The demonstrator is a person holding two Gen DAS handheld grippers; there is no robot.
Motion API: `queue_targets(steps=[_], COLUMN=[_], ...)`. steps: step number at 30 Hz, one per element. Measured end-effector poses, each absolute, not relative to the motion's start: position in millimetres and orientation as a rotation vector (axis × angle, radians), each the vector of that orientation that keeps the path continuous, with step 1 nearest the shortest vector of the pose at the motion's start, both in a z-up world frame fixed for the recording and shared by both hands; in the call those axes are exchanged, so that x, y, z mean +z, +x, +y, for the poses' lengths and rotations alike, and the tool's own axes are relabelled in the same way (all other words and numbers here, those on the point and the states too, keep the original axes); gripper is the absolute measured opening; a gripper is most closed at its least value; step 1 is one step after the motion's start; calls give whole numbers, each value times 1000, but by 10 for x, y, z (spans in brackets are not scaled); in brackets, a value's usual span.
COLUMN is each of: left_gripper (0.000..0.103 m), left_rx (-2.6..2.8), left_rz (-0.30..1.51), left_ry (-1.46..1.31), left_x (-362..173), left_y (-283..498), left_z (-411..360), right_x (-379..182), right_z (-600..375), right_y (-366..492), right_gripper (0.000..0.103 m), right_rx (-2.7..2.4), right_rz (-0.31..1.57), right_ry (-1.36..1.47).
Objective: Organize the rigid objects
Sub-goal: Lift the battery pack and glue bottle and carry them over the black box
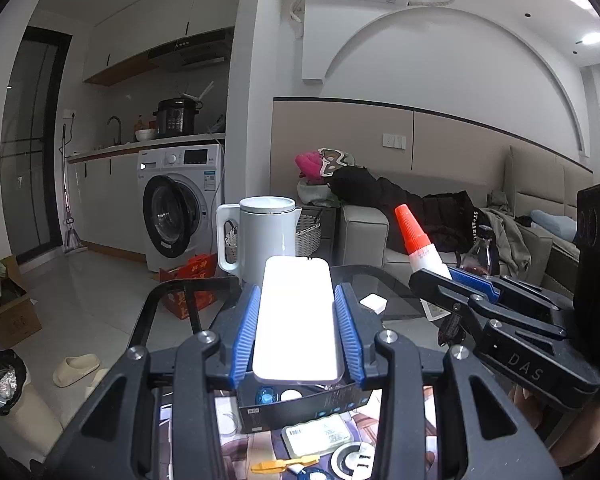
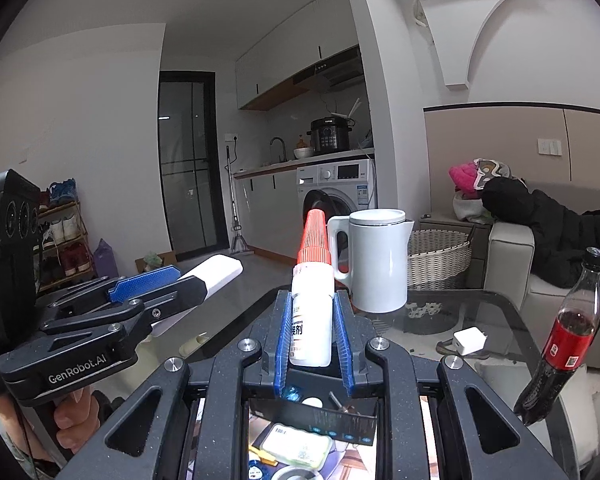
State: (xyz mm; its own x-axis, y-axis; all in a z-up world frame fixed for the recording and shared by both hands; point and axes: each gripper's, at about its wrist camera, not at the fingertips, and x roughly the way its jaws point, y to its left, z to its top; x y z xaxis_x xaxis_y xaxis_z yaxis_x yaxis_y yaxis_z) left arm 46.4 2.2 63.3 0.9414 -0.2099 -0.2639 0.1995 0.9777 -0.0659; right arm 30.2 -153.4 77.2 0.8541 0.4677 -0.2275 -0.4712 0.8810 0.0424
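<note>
Black tool (image 1: 298,320); blue ribbed pads (image 1: 246,330)

A: What do my left pads (image 1: 247,332) feel like?
B: Ribbed blue rubber on matt black plastic, pressing a smooth, glossy white plastic case (image 1: 296,320).
A: And on my right?
B: A smooth white plastic bottle (image 2: 311,328) with a ridged orange cap (image 2: 314,236). The table (image 2: 496,312) is shiny glass; the kettle (image 2: 380,260) looks matt white.

The glue bottle's (image 2: 311,320) label was half covered by blue pads (image 2: 285,344), and the open box (image 2: 314,420) below lay mostly hidden.
</note>
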Motion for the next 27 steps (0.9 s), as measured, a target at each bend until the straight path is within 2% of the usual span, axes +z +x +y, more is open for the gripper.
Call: queue_targets(steps=[6,14,20,27], left_gripper=[38,37,37,37], left_rx=[-183,-142,-140,-161], left_rz=[289,351,436,610], left_ry=[-93,-122,-90,-106], left_x=[581,297,60,-161], left_y=[802,1322,1593,1873], left_z=[74,166,86,-9], right_x=[877,682,411,-43], right_z=[-1433,-1277,-1267,-1198], right_y=[585,1214,1620,1963], right_gripper=[20,20,20,20], right_rx=[472,427,409,415], right_rz=[221,326,448,705], right_ry=[2,3,-3,-20])
